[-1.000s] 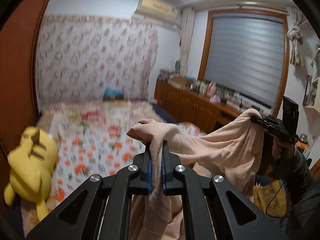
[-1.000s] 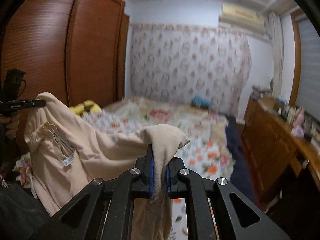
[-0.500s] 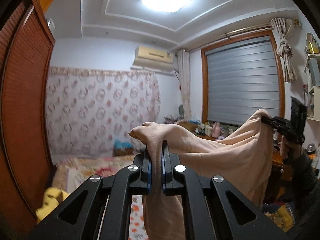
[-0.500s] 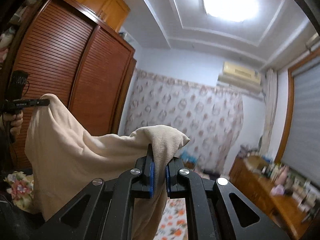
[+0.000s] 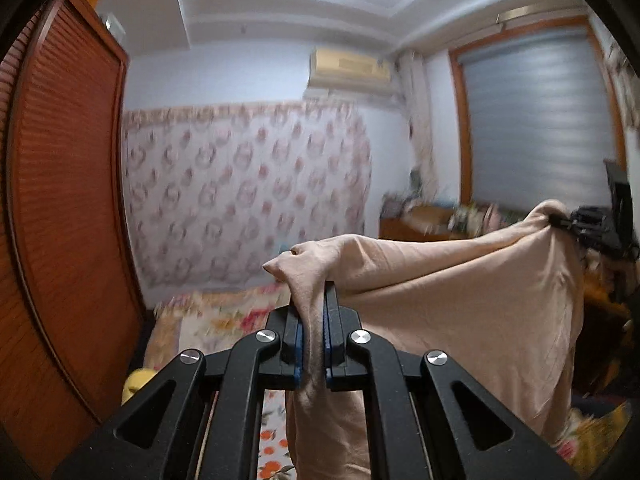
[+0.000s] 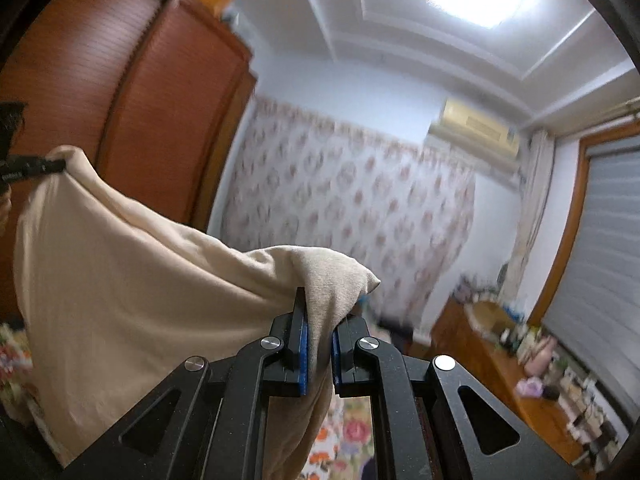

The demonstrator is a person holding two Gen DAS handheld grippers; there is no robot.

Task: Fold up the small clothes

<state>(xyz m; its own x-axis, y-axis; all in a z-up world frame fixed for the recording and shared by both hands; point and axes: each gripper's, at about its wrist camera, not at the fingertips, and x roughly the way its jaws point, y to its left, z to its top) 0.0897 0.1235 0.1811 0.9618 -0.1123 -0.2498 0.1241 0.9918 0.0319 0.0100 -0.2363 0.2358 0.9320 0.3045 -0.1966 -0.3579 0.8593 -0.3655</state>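
A beige garment (image 5: 460, 320) hangs in the air, stretched between both grippers above the bed. My left gripper (image 5: 312, 312) is shut on one top corner, cloth bunched over its blue pads. In the left wrist view the right gripper (image 5: 560, 220) pinches the other corner at the far right. In the right wrist view my right gripper (image 6: 318, 320) is shut on its corner of the garment (image 6: 120, 300), and the left gripper (image 6: 60, 165) holds the far corner at the left edge. The cloth's lower part hangs below both views.
A bed with a floral sheet (image 5: 224, 324) lies below. A brown louvred wardrobe (image 5: 60, 200) stands at the left. A wooden dresser with bottles (image 6: 532, 368) runs under the shuttered window (image 5: 540, 120). A yellow plush toy (image 5: 136, 380) peeks beside the bed.
Both grippers have lifted the garment up from near the bed, so the views tilted toward wall and ceiling. The cloth now hangs spread between them. Both grips stayed shut.
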